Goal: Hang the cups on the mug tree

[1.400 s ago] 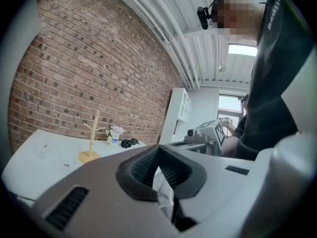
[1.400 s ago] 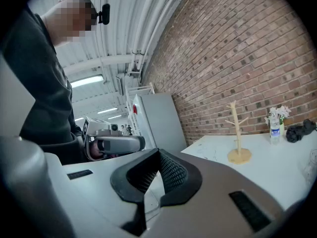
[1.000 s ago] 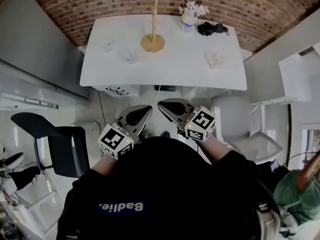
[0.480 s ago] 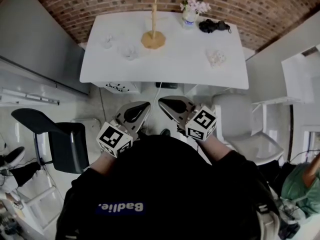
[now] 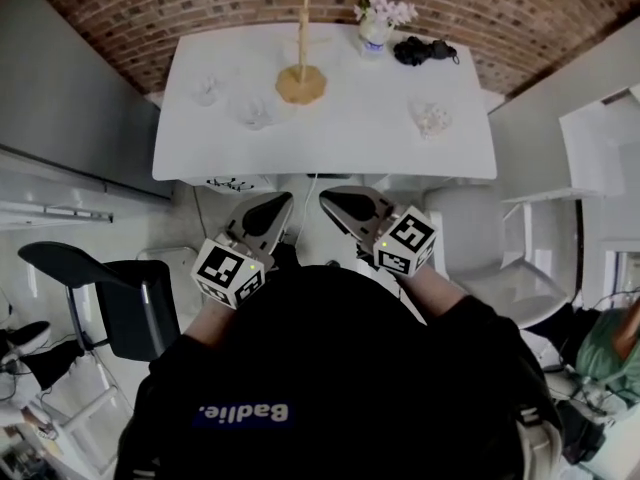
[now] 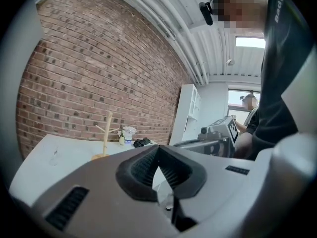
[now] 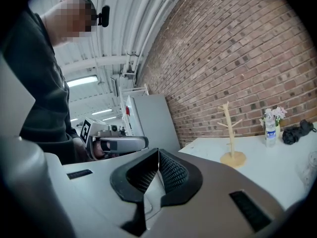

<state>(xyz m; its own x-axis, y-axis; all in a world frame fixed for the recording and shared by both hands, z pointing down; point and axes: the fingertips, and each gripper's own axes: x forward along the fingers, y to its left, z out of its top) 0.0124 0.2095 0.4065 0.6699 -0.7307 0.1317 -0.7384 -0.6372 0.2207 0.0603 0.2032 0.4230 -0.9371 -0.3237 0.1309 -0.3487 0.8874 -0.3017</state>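
A bare wooden mug tree (image 5: 302, 68) stands at the back of the white table (image 5: 340, 138); it also shows as the mug tree (image 6: 105, 140) and the mug tree (image 7: 231, 138). Clear glass cups sit on the table: one cup (image 5: 205, 90) and a second cup (image 5: 251, 112) left of the tree, a third cup (image 5: 430, 119) on the right. My left gripper (image 5: 281, 200) and right gripper (image 5: 328, 200) are both shut and empty, held close to my body in front of the table's near edge, apart from every cup.
A small vase of flowers (image 5: 378, 23) and a black bundle (image 5: 422, 51) stand at the table's back right. A white chair (image 5: 490, 258) is at the table's right front, a dark chair (image 5: 130, 298) on the floor at left. A brick wall runs behind the table.
Both grippers and my view have shifted slightly toward the table; the table's near edge sits a little closer to the jaws. Both grippers stay shut and empty.
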